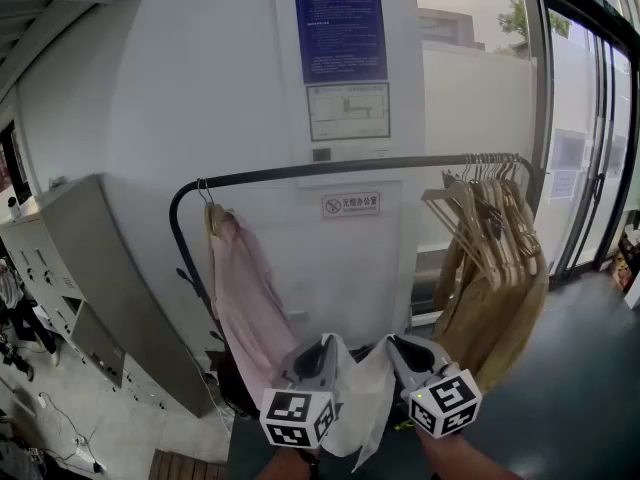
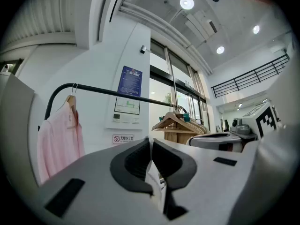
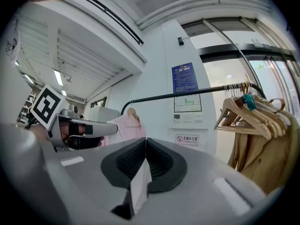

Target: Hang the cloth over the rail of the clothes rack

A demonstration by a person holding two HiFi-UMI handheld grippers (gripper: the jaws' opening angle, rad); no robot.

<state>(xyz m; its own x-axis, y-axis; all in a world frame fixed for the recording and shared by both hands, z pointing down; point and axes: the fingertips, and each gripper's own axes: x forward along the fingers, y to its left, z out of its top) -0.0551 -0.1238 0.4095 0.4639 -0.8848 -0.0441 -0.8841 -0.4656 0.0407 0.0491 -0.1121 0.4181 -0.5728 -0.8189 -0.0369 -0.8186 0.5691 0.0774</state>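
cloth point(image 1: 358, 400) hangs between left tongs point(image 1: 328, 342) and right tongs point(image 1: 392, 341), each pinching an upper edge, below the rail point(image 1: 260, 176).

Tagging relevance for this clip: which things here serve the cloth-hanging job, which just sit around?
Job: thin white cloth, black metal rack rail, left gripper, right gripper (both shut on it).
Idle: pink shirt, wooden hangers, tan garments, blue wall notice, grey cabinet.

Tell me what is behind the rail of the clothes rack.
Behind the rail is a white wall carrying a blue notice, a diagram panel and a small prohibition sign. The pink shirt and the tan garments cover the wall behind them.
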